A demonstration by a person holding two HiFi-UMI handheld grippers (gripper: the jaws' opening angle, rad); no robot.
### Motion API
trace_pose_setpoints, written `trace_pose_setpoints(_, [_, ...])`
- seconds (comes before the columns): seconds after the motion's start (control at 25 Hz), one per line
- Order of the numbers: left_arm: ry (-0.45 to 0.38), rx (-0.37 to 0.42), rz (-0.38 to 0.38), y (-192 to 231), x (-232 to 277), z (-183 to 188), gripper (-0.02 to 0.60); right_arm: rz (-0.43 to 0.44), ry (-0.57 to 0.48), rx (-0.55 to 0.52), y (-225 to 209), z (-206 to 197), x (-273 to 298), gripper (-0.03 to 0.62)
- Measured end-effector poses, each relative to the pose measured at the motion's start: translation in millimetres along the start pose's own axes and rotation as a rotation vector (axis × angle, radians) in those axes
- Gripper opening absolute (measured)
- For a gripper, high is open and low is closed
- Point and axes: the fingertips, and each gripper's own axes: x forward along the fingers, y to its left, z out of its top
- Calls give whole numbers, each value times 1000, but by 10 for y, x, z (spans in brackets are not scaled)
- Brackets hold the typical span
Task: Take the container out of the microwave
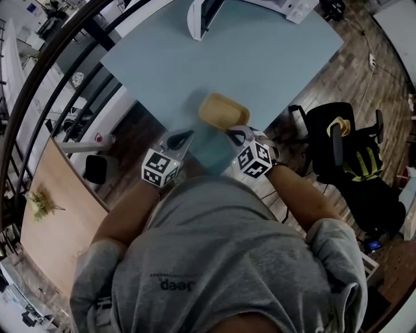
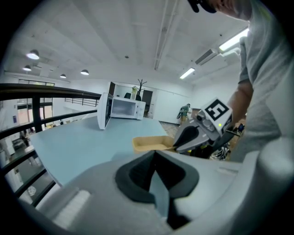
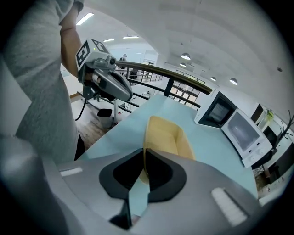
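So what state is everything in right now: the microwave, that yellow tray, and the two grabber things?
Microwave: door swung open.
Container: out of the microwave, upright, empty, near the table's front edge.
Right gripper: shut on the container's rim.
Left gripper: shut, nothing between its jaws.

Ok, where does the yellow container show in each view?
Head view: container at the picture's centre.
Left gripper view: container mid-frame, beyond the jaws.
Right gripper view: container at centre, rim between the jaws.
Shared landmark: the open microwave behind it.
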Motion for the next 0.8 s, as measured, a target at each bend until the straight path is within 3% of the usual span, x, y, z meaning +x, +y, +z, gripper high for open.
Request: trace_pose_setpoints(0.8, [16, 1, 6, 36, -40, -51, 23, 99, 61, 22, 295, -169, 369, 33])
